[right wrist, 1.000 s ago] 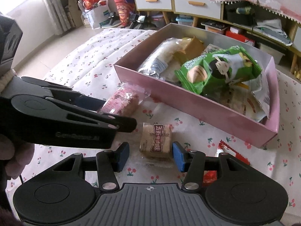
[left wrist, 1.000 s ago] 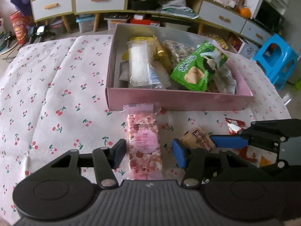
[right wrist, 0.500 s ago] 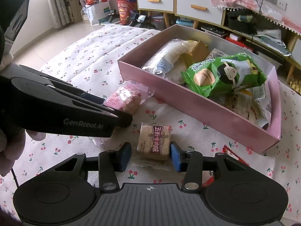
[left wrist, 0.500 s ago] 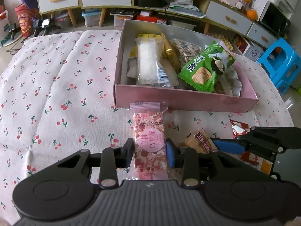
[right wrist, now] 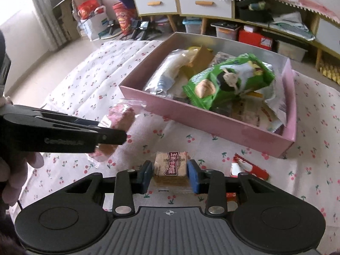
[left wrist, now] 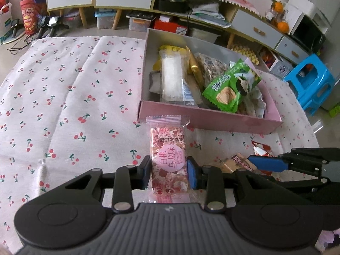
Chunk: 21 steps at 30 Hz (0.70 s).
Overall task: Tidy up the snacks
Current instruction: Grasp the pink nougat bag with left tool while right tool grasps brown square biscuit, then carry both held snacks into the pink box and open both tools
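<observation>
My left gripper [left wrist: 169, 174] is shut on a pink snack bar [left wrist: 169, 153] in a clear wrapper, held just above the cherry-print cloth in front of the pink box [left wrist: 210, 118]. My right gripper [right wrist: 170, 175] is shut on a small brown biscuit packet [right wrist: 171, 167], also lifted off the cloth. The box [right wrist: 204, 120] holds a green chip bag [right wrist: 227, 82], a white bar [left wrist: 172, 80] and other snacks. In the right wrist view the left gripper's fingers [right wrist: 110, 136] show with the pink bar [right wrist: 121, 116].
A red-and-white packet [right wrist: 248, 169] lies on the cloth right of my right gripper; it also shows in the left wrist view [left wrist: 261, 148]. Drawers and shelves stand beyond the table. A blue stool [left wrist: 312, 85] is at the far right.
Both grippers closed: the left onto the pink bar, the right onto the brown packet. Both then rose and pulled back slightly with their snacks.
</observation>
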Each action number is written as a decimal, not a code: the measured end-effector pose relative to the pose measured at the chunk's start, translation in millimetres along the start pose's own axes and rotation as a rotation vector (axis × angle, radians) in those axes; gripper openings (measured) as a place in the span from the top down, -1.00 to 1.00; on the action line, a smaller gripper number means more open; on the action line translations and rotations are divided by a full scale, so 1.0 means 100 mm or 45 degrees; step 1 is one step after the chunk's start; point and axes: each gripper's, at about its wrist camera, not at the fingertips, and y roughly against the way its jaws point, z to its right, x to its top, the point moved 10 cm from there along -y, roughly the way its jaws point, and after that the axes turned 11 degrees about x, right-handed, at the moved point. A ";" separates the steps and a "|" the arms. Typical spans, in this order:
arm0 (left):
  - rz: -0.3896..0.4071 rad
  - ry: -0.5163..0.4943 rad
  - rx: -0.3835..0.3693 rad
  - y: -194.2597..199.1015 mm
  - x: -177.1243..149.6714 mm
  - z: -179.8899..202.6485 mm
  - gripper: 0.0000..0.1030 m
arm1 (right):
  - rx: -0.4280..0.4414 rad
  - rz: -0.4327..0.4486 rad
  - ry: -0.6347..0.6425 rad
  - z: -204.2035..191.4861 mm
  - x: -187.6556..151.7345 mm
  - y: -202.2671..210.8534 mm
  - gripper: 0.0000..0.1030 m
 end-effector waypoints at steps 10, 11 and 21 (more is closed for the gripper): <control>0.059 0.074 -0.077 0.23 0.15 -0.02 0.39 | 0.049 0.096 -0.130 0.08 0.11 0.29 0.31; 0.068 0.083 -0.082 0.25 0.17 -0.02 0.39 | 0.051 0.116 -0.145 0.09 0.14 0.34 0.31; 0.140 0.140 -0.106 0.32 0.40 0.00 0.39 | -0.039 0.357 -0.356 0.60 0.44 0.73 0.31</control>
